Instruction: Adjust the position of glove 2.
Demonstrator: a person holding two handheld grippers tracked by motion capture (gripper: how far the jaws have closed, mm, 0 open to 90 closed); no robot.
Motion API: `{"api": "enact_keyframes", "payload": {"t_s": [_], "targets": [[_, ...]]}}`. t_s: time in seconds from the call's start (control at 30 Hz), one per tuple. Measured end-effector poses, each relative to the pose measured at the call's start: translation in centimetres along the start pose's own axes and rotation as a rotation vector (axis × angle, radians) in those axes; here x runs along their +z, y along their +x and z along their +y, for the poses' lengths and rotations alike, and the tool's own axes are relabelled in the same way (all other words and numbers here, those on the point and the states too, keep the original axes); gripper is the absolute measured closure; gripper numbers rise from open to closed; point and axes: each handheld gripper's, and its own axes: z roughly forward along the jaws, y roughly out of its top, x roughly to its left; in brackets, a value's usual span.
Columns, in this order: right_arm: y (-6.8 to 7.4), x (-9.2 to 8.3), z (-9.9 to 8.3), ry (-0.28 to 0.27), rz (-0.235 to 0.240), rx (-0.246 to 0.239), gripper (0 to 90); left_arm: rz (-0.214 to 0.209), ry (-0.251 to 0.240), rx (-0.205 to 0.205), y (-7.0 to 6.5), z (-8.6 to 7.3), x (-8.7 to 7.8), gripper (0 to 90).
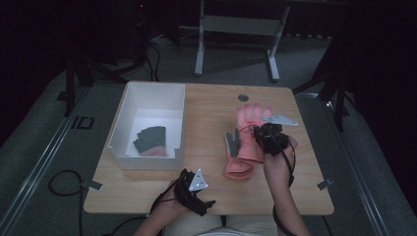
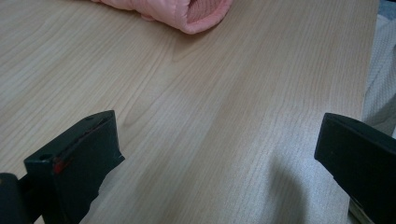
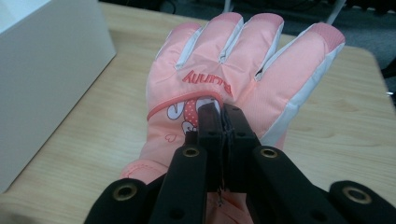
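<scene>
The pink ski glove (image 3: 224, 88) lies on the wooden table (image 1: 206, 113), to the right of the white box (image 1: 147, 105) and well apart from it, fingers pointing to the far edge. On its back is red stitched writing, seen upside down in the right gripper view, that looks like "Bunny", above a small cartoon figure with a spotted bow and a little heart; white strips run between the fingers. The right gripper (image 3: 222, 116) has its black jaws pressed together on a pinch of the glove's back fabric, just below that writing. In the high view the same gripper (image 1: 260, 132) sits over the glove's middle, and a grey-palmed thumb piece (image 1: 232, 141) sticks out on the side facing the box, with the knitted cuff (image 1: 239, 169) nearest the person. Inside the box a second glove (image 1: 151, 141) lies grey palm up against the near wall, a strip of pink showing at its cuff. In front of the box, at the near table edge, the left gripper (image 1: 196, 189) rests, its jaws spread wide over bare wood (image 2: 210, 116) and holding nothing. A small round grommet (image 1: 243, 97) sits in the tabletop beyond the glove's fingertips.
</scene>
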Motion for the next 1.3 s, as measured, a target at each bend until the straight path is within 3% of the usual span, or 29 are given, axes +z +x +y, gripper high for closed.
{"api": "enact_keyframes", "payload": {"t_s": [0.23,0.5,0.83,0.93,1.1,1.3], "targets": [[1.9,2.1,-0.9,0.039,-0.015,-0.006,87.6,-0.002,-0.005,0.0,0.0,0.0,-0.1,0.0],[2.4,4.6,-3.2,0.122,-0.008,0.013,87.6,-0.003,-0.011,-0.006,0.0,0.0,-0.1,0.0],[2.4,6.6,-4.6,0.171,0.027,-0.008,87.6,0.0,-0.009,-0.017,0.2,0.0,-0.2,0.0],[2.0,6.7,-5.0,0.183,0.049,-0.02,87.5,0.0,-0.011,-0.021,0.2,0.0,-0.3,0.0],[1.4,6.4,-5.2,0.208,0.125,-0.091,87.2,0.0,-0.008,-0.021,0.2,0.0,-0.3,0.0],[1.3,6.3,-5.1,0.204,0.126,-0.108,83.4,0.009,-0.005,-0.03,0.3,0.2,-0.3,0.0]]}}
